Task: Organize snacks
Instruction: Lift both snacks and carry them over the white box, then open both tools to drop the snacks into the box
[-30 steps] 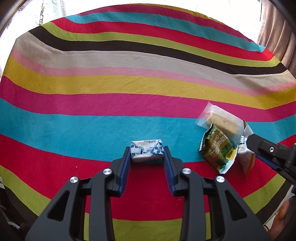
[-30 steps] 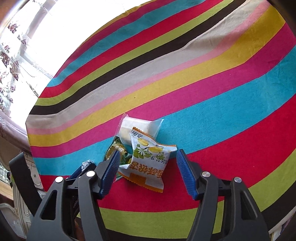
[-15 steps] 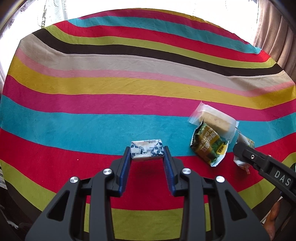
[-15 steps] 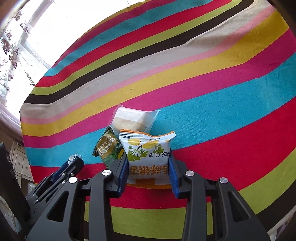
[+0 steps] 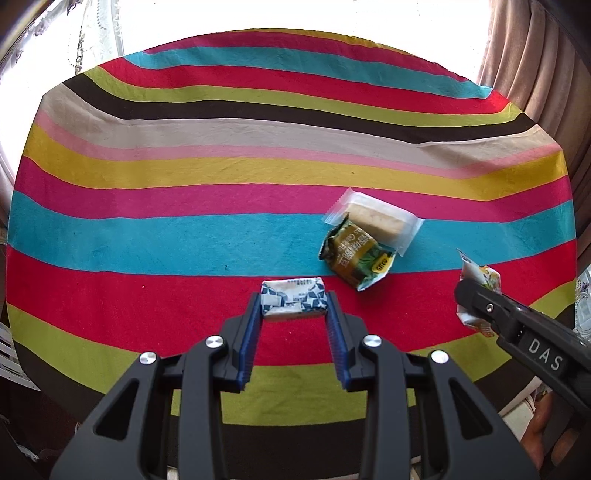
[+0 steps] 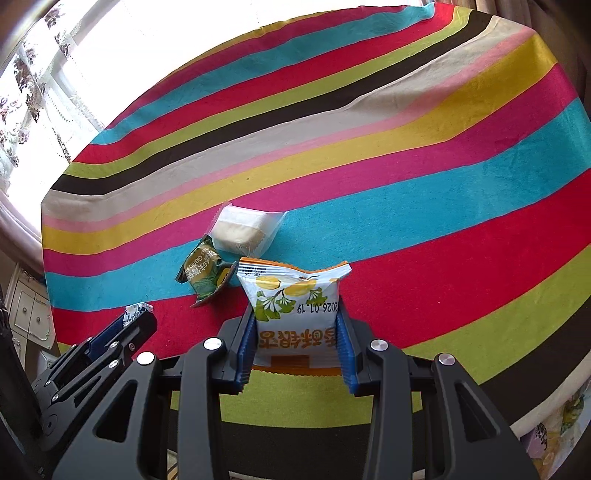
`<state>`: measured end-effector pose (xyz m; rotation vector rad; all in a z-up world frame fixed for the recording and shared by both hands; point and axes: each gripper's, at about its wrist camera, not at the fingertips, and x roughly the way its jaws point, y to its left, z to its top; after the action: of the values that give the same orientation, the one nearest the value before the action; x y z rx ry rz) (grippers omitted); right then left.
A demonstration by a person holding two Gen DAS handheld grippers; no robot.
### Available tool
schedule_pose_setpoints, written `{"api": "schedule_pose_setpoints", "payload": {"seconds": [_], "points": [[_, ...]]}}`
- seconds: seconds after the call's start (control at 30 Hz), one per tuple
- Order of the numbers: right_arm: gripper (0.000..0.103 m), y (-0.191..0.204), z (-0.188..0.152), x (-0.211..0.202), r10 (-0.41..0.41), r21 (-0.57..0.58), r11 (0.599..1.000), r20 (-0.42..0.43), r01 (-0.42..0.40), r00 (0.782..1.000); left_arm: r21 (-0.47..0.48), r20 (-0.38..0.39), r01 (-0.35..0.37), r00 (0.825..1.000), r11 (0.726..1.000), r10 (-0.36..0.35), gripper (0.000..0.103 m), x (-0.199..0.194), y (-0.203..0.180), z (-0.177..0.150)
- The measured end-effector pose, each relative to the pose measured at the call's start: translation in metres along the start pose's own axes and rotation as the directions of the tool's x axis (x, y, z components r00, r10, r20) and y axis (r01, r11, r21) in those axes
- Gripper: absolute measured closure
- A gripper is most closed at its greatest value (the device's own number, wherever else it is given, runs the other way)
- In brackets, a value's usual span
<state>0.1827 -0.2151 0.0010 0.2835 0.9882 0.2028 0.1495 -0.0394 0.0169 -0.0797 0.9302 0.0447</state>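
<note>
Both grippers now higher, left gripper [image 5: 293, 308] and right gripper [image 6: 295, 334] clamped on snacks.

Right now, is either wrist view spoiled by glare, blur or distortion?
Left wrist: window blown out white, tablecloth stripes bowed by the fisheye, blue packet sharp. Right wrist: same white glare at the window, date print on the yellow packet legible, no motion blur.

Both the left gripper [image 5: 293, 314] and the right gripper [image 6: 295, 334] are matte black plastic frames with triangular cut-outs, round silver screws and ribbed blue finger pads [image 5: 248, 341], the right one lettered "DAS" in white on its side.
</note>
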Motion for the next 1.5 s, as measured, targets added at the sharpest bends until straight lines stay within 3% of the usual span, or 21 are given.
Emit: {"api": "schedule_pose_setpoints", "payload": {"seconds": [0.43,0.8,1.17,1.5], "points": [[0.066,-0.046,-0.021,-0.045,-0.007,0.052,0.999,0.026,0.006,1.000,0.090,0.005,0.049,0.999,0.995,-0.049,0.069,-0.029,-0.056,-0.020],[0.066,-0.104,-0.042,-0.086,-0.029,0.125,0.992,0.051,0.023,0.998,0.186,-0.018,0.130,0.991,0.974,-0.129,0.069,-0.047,-0.121,-0.039],[0.066,-0.179,-0.068,-0.126,-0.101,0.213,0.973,0.069,0.085,0.992,0.291,-0.077,0.231,0.973,0.929,-0.218,0.069,-0.062,-0.191,-0.058],[0.066,-0.240,-0.092,-0.154,-0.180,0.294,0.944,0.073,0.151,0.981,0.397,-0.117,0.297,0.955,0.868,-0.272,0.069,-0.076,-0.246,-0.082]]}}
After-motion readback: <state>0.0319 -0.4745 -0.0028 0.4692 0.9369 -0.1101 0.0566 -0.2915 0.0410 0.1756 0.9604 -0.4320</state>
